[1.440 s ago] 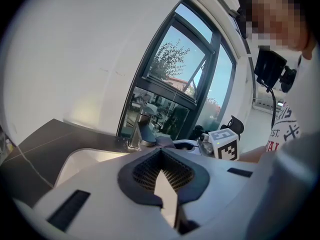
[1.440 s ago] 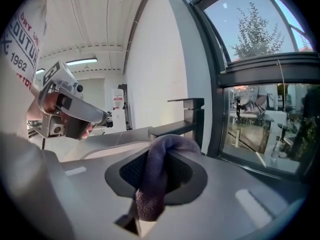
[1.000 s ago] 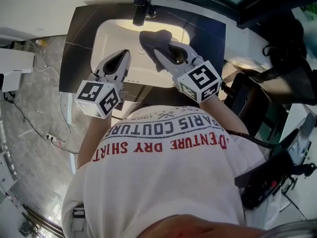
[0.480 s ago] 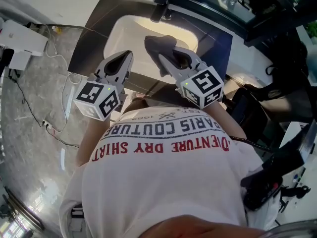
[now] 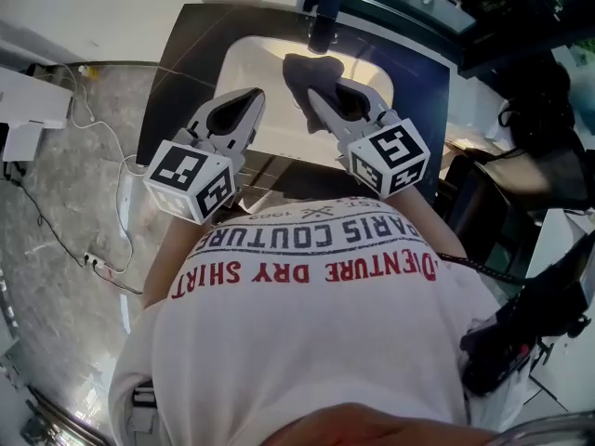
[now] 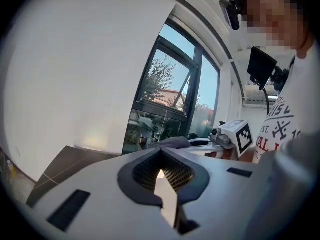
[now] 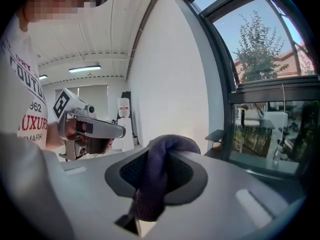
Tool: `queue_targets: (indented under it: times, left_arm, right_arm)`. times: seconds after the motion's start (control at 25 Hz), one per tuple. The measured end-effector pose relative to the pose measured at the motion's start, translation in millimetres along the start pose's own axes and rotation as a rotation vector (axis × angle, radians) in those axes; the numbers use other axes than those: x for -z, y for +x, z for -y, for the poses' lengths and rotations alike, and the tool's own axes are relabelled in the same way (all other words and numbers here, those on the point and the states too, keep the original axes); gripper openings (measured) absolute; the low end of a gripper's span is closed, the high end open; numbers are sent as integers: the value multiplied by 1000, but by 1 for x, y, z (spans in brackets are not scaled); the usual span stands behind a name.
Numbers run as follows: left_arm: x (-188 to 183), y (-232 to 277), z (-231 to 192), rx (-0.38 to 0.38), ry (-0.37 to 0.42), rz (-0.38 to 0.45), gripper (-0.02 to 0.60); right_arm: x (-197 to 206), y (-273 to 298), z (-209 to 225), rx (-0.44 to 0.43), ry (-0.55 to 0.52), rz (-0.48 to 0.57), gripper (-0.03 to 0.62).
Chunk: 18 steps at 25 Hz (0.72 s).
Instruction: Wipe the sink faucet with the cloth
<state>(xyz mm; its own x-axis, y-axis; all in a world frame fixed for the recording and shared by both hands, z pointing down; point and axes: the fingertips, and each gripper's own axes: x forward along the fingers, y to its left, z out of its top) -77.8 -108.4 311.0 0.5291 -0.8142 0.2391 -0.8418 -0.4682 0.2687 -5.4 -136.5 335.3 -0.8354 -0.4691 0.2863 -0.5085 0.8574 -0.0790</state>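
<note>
Head view: right hand-held gripper (image 5: pixel 312 96) clamps cloth (image 5: pixel 301 67) near faucet (image 5: pixel 323 33); left hand-held gripper (image 5: pixel 254 97) closed, empty

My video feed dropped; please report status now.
Right gripper shut on cloth. Left gripper shut, empty. Cloth near faucet, contact unclear. Nothing in between.

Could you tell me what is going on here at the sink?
A person leans over a white sink with a handheld gripper in each hand. The right gripper has its fingers shut on a dark cloth, held above the basin right by the dark faucet; whether the cloth touches the faucet is unclear. The left gripper is shut on nothing and hangs over the sink's near-left side, apart from the cloth.
</note>
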Motion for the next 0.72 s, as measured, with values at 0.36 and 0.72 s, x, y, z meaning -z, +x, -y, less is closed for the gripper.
queue_targets:
  times: [0.36, 0.72]
  left_arm:
    - [-26, -45, -176, 169, 27, -98, 2]
    - [-31, -16, -210, 391, 119, -160, 2]
  right_arm:
    - [-41, 150, -50, 210, 119, 7, 69]
    - [-42, 183, -49, 431, 178, 16, 69]
